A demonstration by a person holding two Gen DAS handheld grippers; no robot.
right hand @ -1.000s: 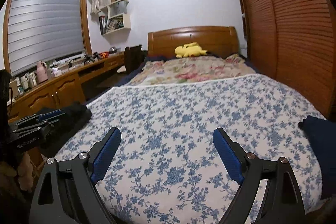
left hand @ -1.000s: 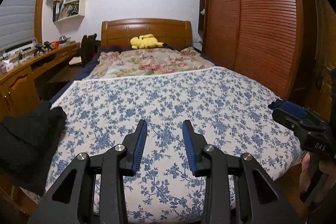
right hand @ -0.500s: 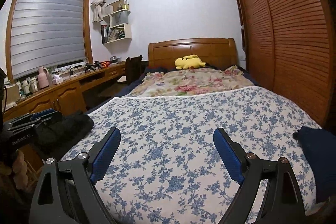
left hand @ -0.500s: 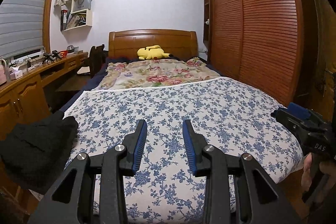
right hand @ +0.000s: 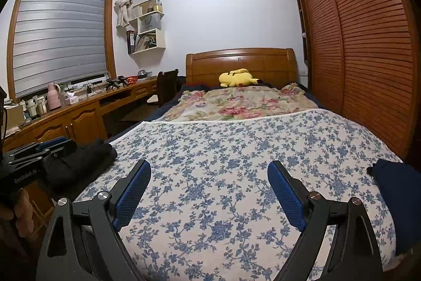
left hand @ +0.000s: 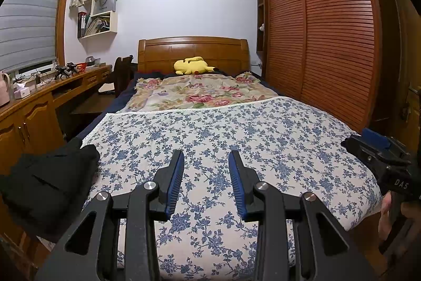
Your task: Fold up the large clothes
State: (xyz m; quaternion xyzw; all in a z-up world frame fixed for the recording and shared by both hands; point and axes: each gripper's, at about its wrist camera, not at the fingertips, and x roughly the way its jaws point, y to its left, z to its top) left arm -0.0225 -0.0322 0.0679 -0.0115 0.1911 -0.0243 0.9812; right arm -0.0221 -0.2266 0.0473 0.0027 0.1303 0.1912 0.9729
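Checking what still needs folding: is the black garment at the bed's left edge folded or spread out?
Bunched, not spread: the black garment sits as a thick heap at the bed edge. Whether it is neatly folded, cannot tell.

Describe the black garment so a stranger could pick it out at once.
Start at the bed with the blue-flowered cover. On its near corner, the window side, lies the black garment, bunched. The navy garment lies on the wardrobe side.

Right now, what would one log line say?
left gripper: open, empty | right gripper: open, empty | black folded garment: untouched | blue-flowered bedspread: bare middle
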